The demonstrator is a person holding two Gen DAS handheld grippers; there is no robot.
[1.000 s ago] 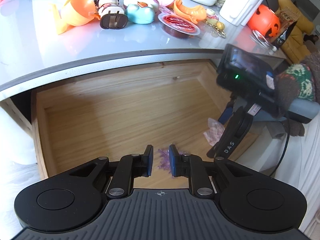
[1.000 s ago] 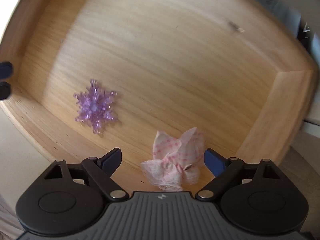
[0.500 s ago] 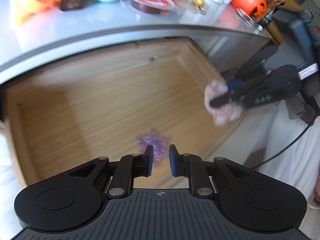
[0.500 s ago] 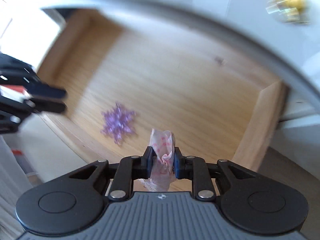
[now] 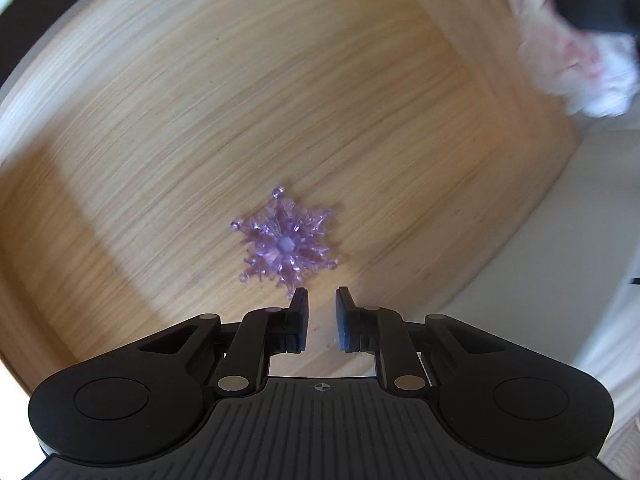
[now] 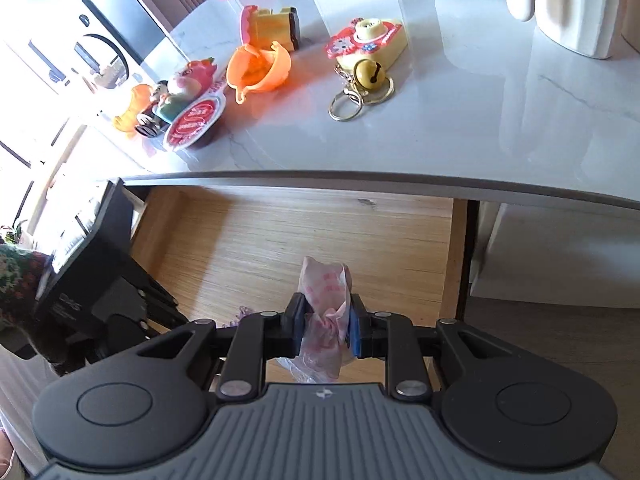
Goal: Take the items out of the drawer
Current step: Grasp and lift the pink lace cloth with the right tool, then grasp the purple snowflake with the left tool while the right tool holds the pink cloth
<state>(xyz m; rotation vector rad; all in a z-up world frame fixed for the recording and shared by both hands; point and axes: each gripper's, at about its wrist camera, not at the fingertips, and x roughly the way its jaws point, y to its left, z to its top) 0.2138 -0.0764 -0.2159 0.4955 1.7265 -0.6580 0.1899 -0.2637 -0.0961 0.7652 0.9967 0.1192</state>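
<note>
Two grippers: right gripper [image 6: 324, 330] clamps pink wrapper [image 6: 325, 292] above the drawer [image 6: 248, 240]; left gripper [image 5: 322, 318], narrowly parted and empty, hovers beside purple snowflake [image 5: 286, 246] on drawer floor.

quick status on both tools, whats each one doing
left tool: nearly closed, holding nothing, just short of the purple snowflake.
right tool: closed on the pink wrapper.

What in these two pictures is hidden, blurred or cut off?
- Purple crystal snowflake: right wrist view shows only a sliver behind the right gripper.
- Pink-dotted white wrapper: left wrist view, motion-blurred, cut by the frame edge.
- Left gripper: jaws narrowly apart, holding nothing.
- Red-lidded round tub: label too small to read.
</note>
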